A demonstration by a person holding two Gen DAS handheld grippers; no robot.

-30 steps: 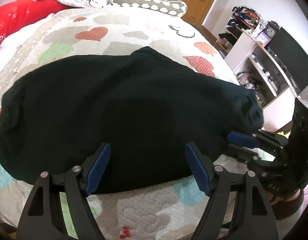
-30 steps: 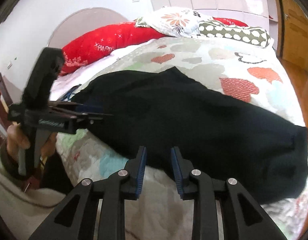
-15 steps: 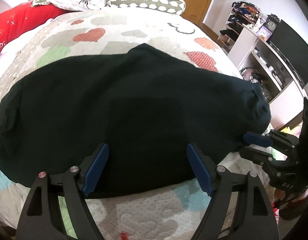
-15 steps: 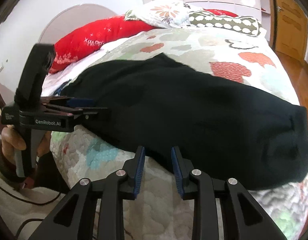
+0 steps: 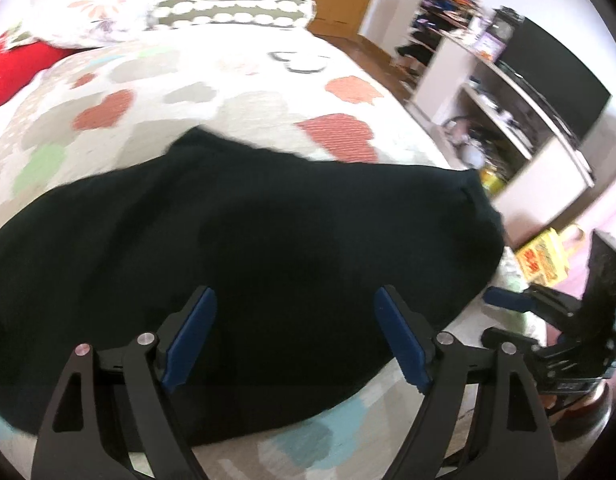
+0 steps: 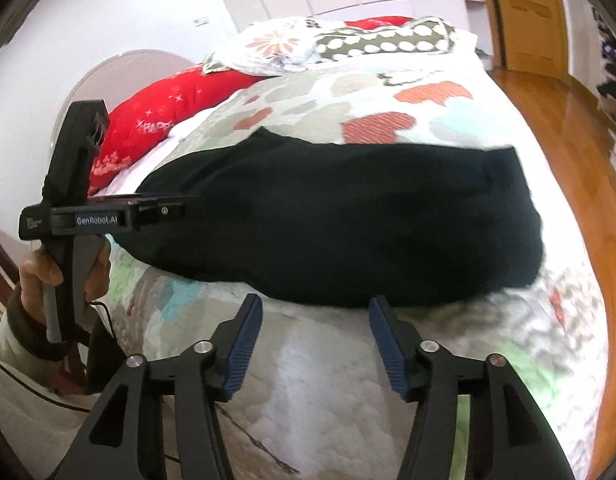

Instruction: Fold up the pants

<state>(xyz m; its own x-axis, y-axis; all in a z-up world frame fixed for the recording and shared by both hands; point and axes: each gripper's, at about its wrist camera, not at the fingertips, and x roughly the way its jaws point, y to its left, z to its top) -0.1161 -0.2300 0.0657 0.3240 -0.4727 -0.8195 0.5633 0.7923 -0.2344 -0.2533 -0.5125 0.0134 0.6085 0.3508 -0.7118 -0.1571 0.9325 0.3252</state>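
Black pants (image 5: 236,248) lie flat across the bed (image 5: 236,80), already doubled into 1 long band, I judge. My left gripper (image 5: 296,336) hangs over their near edge, spread wide, empty. My right gripper (image 6: 314,344), also wide and empty, sits just short of that edge. Crosswise folds remain.

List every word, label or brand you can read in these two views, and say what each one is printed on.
"GenRobot.AI": white lettering on the body of the left hand-held gripper, seen from the right wrist view.
"HAPP": partial white lettering on the red pillow; the rest is hidden.
Red print on the yellow package on the floor: too blurred to read.
Small label on the right hand-held gripper: unreadable.
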